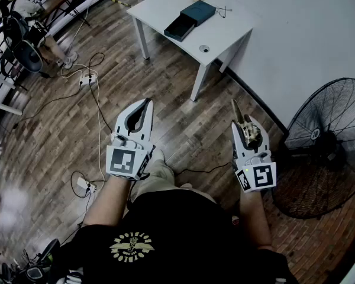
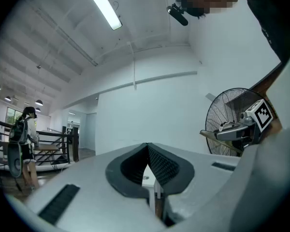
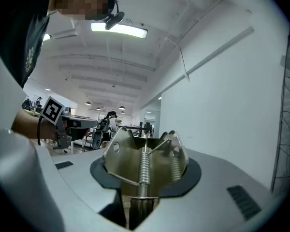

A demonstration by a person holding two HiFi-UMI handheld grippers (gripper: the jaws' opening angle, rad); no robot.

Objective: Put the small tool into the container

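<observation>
My right gripper is shut on a small brass-coloured metal tool with a coil spring; in the right gripper view the tool fills the space between the jaws. The left gripper is shut with nothing in it, its dark pads meeting at the tips. Both are held at waist height over the wooden floor. The container, a dark teal box with a pulled-out drawer, lies on a white table well ahead of both grippers.
A large black floor fan stands close on the right, by the white wall. Cables and a power strip trail over the floor on the left. A person with a backpack stands by a railing far left.
</observation>
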